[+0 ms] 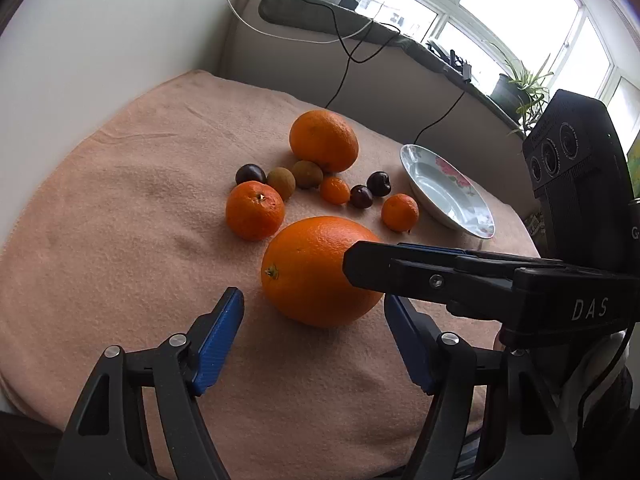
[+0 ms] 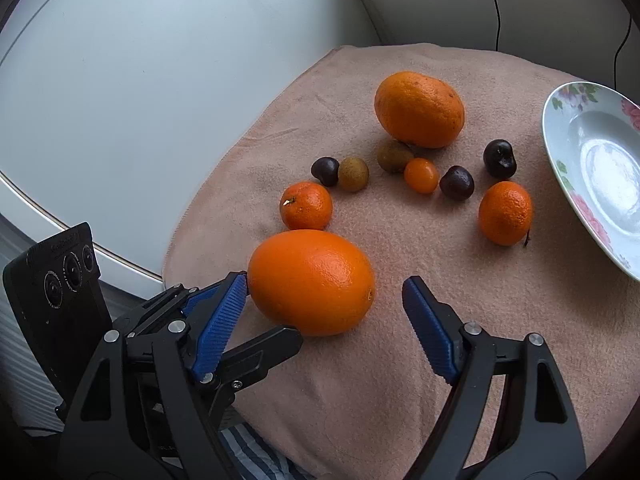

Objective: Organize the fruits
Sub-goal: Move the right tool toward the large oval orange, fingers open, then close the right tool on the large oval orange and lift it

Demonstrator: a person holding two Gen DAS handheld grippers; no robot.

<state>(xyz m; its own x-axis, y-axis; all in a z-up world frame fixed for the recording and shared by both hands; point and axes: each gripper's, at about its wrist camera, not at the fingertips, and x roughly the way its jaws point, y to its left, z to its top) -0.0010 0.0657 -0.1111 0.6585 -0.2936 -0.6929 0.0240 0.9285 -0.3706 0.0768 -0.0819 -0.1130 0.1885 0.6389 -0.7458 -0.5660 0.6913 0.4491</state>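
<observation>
Both jaws stand open, left gripper (image 1: 314,344) and right gripper (image 2: 324,324) seemingly bracketing the near orange (image 2: 311,282) unclamped.

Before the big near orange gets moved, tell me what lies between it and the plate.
One small mandarin sits beside the plate, roughly between it and the near orange. Otherwise only bare cloth; lifting the orange should clear it.

Soft daylight from blown-out windows (image 1: 500,8); sharp focus, fisheye-bent edges, dark corners.
</observation>
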